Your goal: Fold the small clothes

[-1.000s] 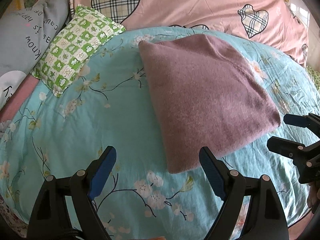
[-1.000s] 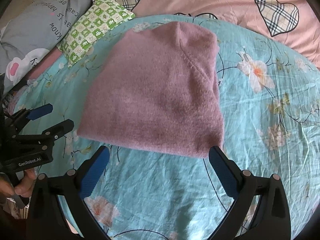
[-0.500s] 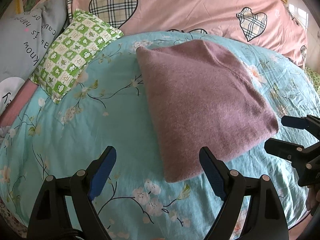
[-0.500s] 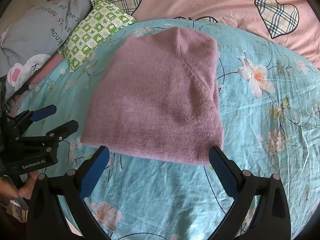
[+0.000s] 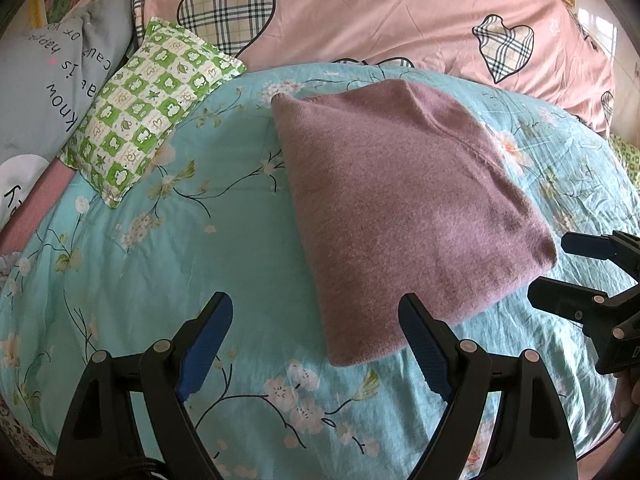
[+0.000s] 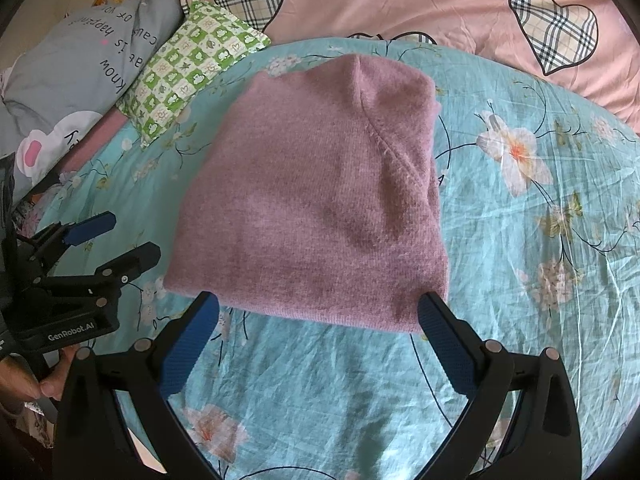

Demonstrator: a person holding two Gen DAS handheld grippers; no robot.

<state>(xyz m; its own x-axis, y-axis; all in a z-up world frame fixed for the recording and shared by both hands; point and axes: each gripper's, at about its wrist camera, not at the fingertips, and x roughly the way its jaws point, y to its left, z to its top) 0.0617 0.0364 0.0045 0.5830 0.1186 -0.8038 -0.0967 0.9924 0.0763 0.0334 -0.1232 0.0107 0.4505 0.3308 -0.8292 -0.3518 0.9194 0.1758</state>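
A mauve knitted garment (image 5: pixel 404 208) lies folded into a thick rectangle on the turquoise floral bedspread (image 5: pixel 192 248). In the right wrist view the same garment (image 6: pixel 320 200) fills the middle, with a diagonal seam near its right side. My left gripper (image 5: pixel 316 336) stands open and empty just short of the garment's near left corner. My right gripper (image 6: pixel 320 328) is open and empty too, its blue pads level with the near edge. The right gripper (image 5: pixel 568 276) also shows at the right of the left wrist view, and the left gripper (image 6: pixel 116 240) at the left of the right wrist view.
A green-and-white checked cushion (image 5: pixel 148 120) and a grey printed pillow (image 5: pixel 44 96) lie at the far left. A pink quilt with plaid hearts (image 5: pixel 380 16) runs across the back. A hand (image 6: pixel 36 376) holds the left tool at the bed's near left edge.
Both grippers have drawn back slightly and lifted, so the folded garment sits a little farther off in each view. The garment itself has not moved, and both stay open.
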